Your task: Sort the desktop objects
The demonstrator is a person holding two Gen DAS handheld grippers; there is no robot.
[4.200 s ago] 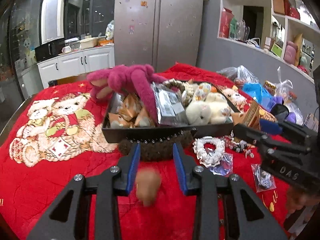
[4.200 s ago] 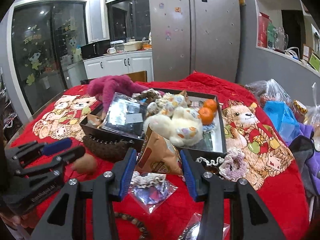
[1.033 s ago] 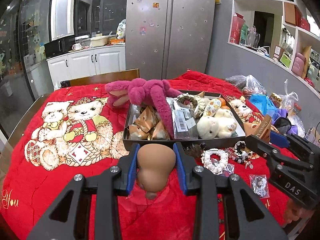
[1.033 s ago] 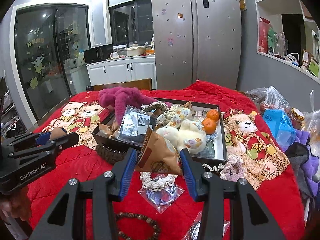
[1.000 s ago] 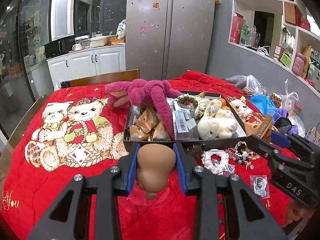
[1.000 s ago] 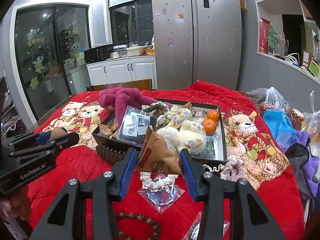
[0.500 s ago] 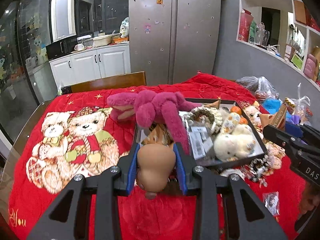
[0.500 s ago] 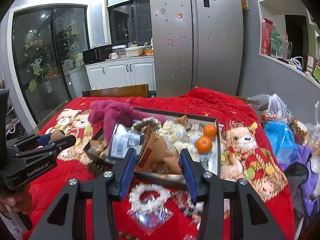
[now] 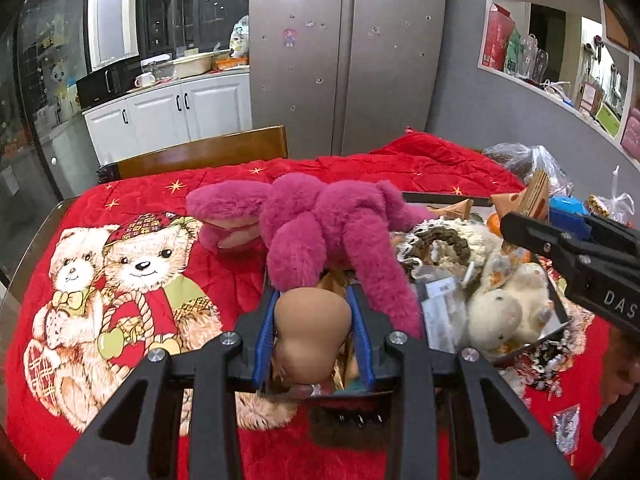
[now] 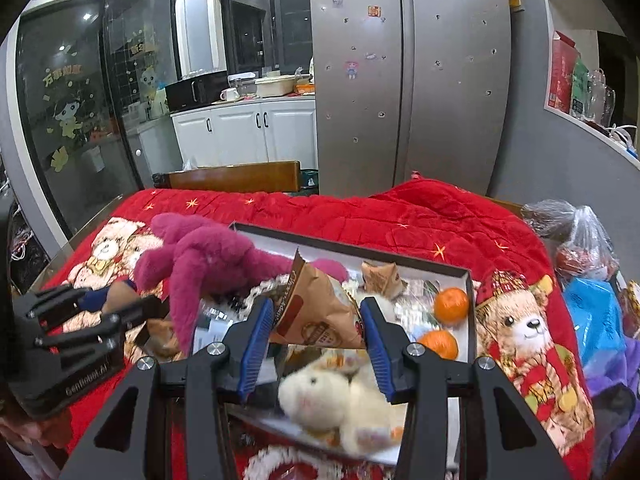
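Observation:
My left gripper point(image 9: 312, 320) is shut on a tan gourd-shaped toy point(image 9: 310, 328) and holds it over the near left corner of the dark tray point(image 10: 469, 280). My right gripper point(image 10: 318, 334) is shut on a brown triangular snack packet point(image 10: 320, 308) and holds it over the middle of the tray. The tray holds a magenta plush point(image 9: 320, 224), a cream plush point(image 10: 336, 400), two oranges point(image 10: 451, 304), packets and bracelets. The left gripper shows at the left of the right wrist view point(image 10: 108, 308); the right gripper shows at the right of the left wrist view point(image 9: 520, 228).
A red blanket with teddy bear prints point(image 9: 120, 272) covers the table. Bracelets and small bags point(image 9: 552, 360) lie in front of the tray. Plastic bags and a blue packet point(image 10: 592, 312) sit at the right. A wooden chair back point(image 9: 200, 152) stands behind the table.
Both grippers have moved forward over the tray with their loads: the left with the gourd toy, the right with the snack packet. The tray now lies under both.

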